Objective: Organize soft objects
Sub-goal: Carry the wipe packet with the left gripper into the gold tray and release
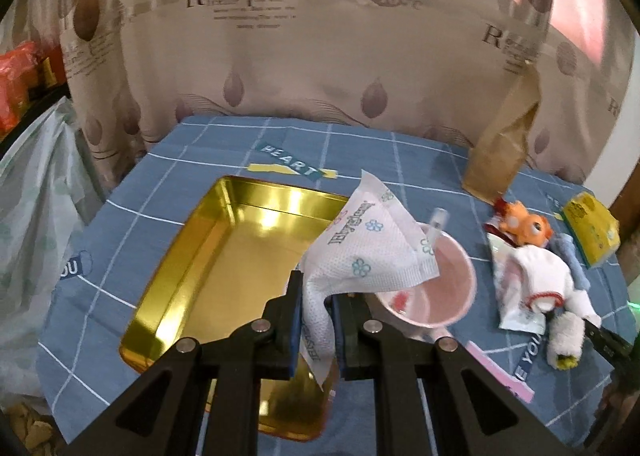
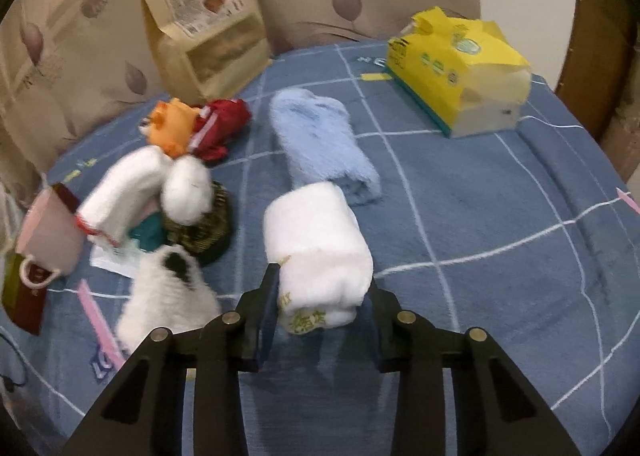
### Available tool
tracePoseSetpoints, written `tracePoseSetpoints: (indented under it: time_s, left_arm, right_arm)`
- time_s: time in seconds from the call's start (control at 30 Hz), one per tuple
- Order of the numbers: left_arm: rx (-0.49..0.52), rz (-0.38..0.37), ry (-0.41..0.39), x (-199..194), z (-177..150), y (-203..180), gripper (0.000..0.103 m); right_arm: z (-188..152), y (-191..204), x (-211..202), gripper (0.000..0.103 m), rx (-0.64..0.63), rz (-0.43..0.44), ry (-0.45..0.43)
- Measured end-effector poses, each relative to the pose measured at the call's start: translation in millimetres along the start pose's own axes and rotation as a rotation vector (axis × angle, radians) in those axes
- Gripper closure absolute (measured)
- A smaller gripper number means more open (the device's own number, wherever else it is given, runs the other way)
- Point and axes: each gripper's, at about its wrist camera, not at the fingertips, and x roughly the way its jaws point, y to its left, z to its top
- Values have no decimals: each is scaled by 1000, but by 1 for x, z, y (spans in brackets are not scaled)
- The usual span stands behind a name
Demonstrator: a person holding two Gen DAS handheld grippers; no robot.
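In the left wrist view, the left gripper (image 1: 316, 310) fills the bottom centre, its fingers (image 1: 294, 320) clamped on a white wipes packet (image 1: 360, 256) printed with blue flowers and a word too warped to read. The packet hangs above the near right edge of an empty gold tin tray (image 1: 224, 256), whose whole floor lies open toward the frame's left. Just right of the packet sits a pink cup (image 1: 436, 288) holding a clear stick. Farther right, a heap of soft toys (image 1: 528, 256) crowds the worktop (image 1: 180, 159), whose blue checked cloth reads "HEART" beyond the tray. A brown paper bag (image 1: 500, 143) stands at the far edge against a curtain (image 1: 320, 55) printed with a large "R".

In the right wrist view, the right gripper (image 2: 324, 296) points steeply down, its fingers (image 2: 268, 296) pressed against both sides of a rolled white towel (image 2: 320, 240) with green characters on its near end. A blue towel roll (image 2: 320, 143) lies touching it behind. Bare cloth stretches to the right, up to a yellow tissue pack (image 2: 456, 67) at the far edge.
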Motion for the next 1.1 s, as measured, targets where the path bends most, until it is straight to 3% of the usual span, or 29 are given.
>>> tracePoseSetpoints:
  time_s: [0.5,1.1]
  left_arm:
    - [21,147,30,47,36,50,90]
    - [50,186,124,99,35,49,89]
  right_arm:
    - [-3,1,2,70,11,-16,14]
    - [-3,2,4,70,1,-20,18]
